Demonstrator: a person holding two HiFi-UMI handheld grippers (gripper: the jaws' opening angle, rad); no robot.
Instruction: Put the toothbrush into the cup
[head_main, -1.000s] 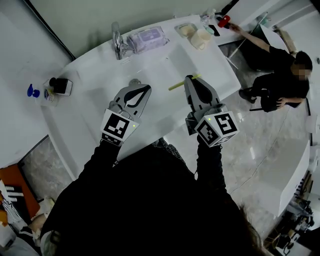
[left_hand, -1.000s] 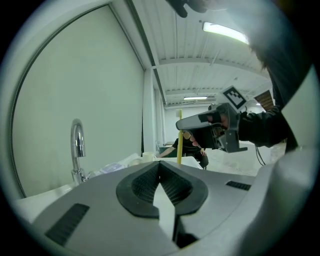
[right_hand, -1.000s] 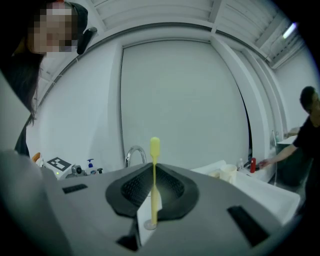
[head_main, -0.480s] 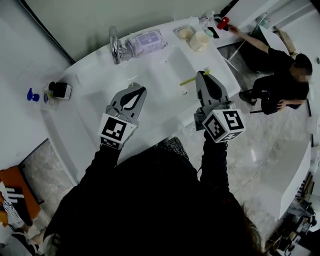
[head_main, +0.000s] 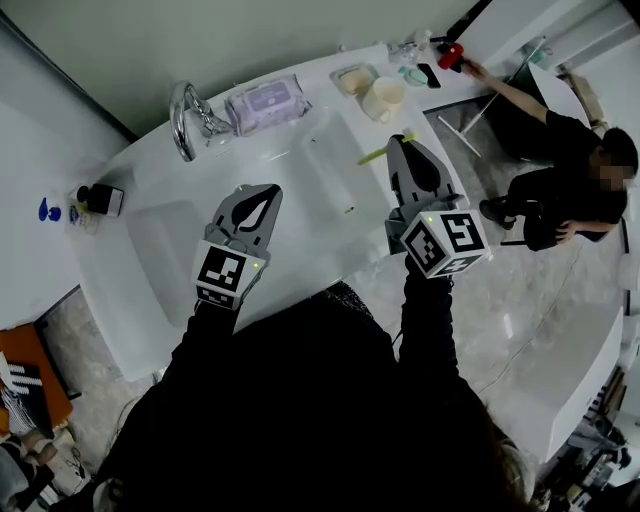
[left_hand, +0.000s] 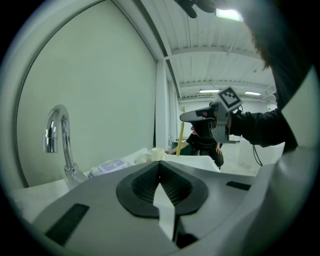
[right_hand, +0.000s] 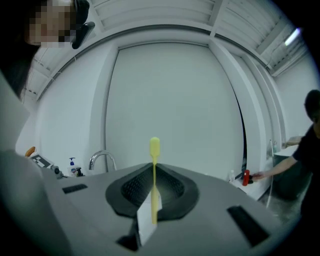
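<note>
Right tongs (head_main: 400, 143) grip the yellow toothbrush (head_main: 372, 155) crosswise; the cup (head_main: 386, 98) stands just beyond their tips; left tongs (head_main: 262, 190) closed, empty, farther off

Worktop (head_main: 310, 200): white, curved, running from 8 o'clock to 1 o'clock in the head view.
Tap (head_main: 183, 118): chrome, arched, at 11 o'clock on the worktop's back edge.
Wipes pack (head_main: 264, 103): lying flat, near the tap at its 3 o'clock.
Blue pump bottle (head_main: 47, 210): at 9 o'clock, by the wall.
Seated person (head_main: 570, 165): dark clothes, at 2 o'clock, one arm stretched toward a red object (head_main: 450, 55).
</note>
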